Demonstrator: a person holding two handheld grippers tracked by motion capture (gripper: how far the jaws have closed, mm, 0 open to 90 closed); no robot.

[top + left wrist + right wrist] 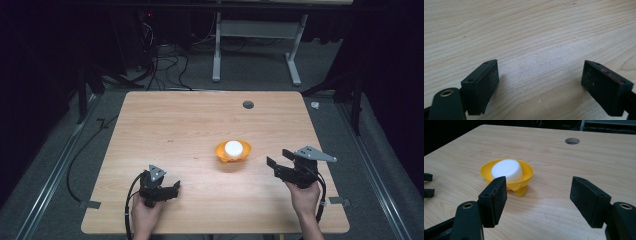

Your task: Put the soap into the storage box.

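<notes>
A yellow-orange bowl [233,156] [527,171] stands on a small foot, right of the table's middle. In it lies a white round puck [233,147] [507,170]. My right gripper [279,157] [537,190] is held to the right of the bowl and points at it. Its jaws stand open with nothing between them, a short way from the bowl. Near the front edge, on the left, my left gripper [175,187] [540,75] is open over bare wood. Its tips [427,185] also show at the left edge of the right gripper view.
The wooden table [165,125] has a round cable hole [248,104] [572,141] at the back right. Grey tape tabs [90,204] stick out at its front corners. Beyond it are a white desk frame [255,45] and floor cables [165,65].
</notes>
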